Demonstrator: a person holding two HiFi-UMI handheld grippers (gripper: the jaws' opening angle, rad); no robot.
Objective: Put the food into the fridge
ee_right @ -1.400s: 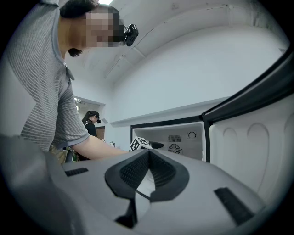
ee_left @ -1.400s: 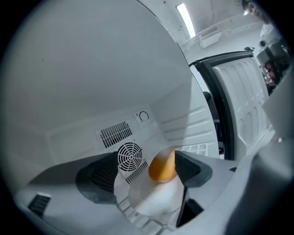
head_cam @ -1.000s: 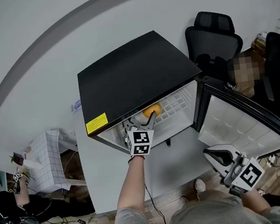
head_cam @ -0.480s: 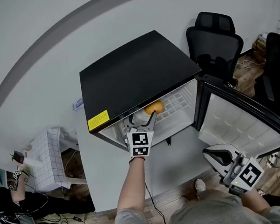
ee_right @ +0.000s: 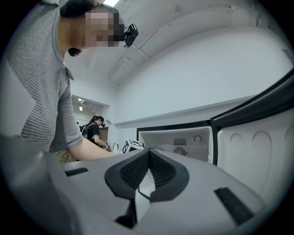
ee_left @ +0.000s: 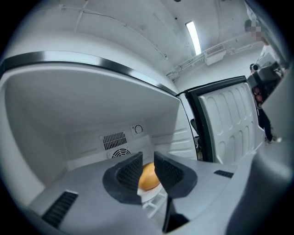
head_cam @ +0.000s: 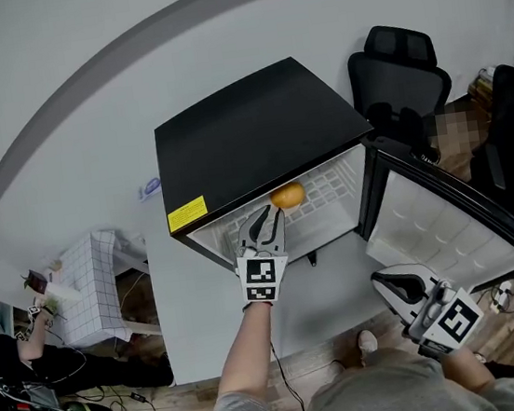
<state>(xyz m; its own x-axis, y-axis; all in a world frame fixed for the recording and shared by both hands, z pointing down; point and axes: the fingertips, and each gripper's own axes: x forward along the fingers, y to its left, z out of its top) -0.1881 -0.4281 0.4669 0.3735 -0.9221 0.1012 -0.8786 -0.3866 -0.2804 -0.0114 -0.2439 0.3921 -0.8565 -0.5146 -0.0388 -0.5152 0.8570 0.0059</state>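
Observation:
A small black fridge [head_cam: 256, 129] stands with its door [head_cam: 438, 223] swung open to the right. An orange, round food item [head_cam: 287, 195] lies on the white wire shelf [head_cam: 330, 190] inside. My left gripper [head_cam: 266, 216] hovers at the fridge mouth, just in front of the food and apart from it. Its jaws are closing to a narrow gap with nothing between them; in the left gripper view the orange food [ee_left: 148, 176] shows beyond the left gripper [ee_left: 148, 159]. My right gripper [head_cam: 387, 283] hangs low beside the door, shut and empty, and the right gripper [ee_right: 148, 153] faces the fridge.
Black office chairs [head_cam: 399, 68] stand behind the fridge on the right. A white gridded rack [head_cam: 89, 288] sits at the left, with a person [head_cam: 6, 364] beyond it. The fridge rests on a pale grey surface [head_cam: 326, 303] above wooden flooring.
My left gripper has drawn back a little from the shelf and its wide jaws have narrowed. The orange food stays on the shelf. The right gripper has not moved.

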